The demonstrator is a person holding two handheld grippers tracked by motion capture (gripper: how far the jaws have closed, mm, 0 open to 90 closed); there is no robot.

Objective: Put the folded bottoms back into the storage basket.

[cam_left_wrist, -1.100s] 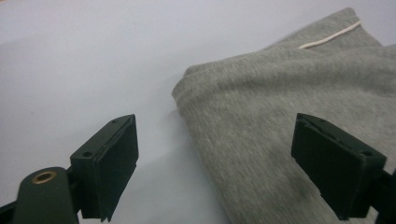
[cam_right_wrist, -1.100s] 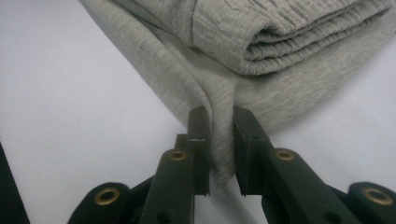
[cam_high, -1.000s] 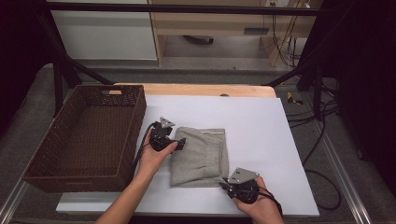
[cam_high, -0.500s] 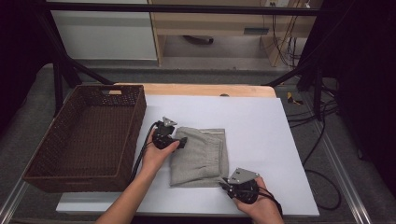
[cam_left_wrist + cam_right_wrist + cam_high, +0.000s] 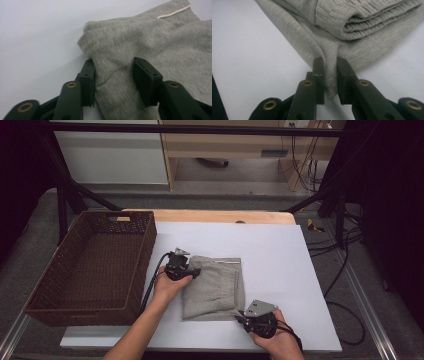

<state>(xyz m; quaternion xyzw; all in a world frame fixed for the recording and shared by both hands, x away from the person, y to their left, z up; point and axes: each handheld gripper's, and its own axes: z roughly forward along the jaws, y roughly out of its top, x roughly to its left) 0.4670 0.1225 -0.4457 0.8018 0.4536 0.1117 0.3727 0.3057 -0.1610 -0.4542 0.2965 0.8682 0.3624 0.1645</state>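
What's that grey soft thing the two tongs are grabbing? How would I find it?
Look for the big white table with a brown woven basket at its left side. Right beside the basket, near the front edge, lies a folded grey cloth with a thin white cord near its far edge. It is the only soft thing there, pinched at two corners by the left tongs and right tongs.
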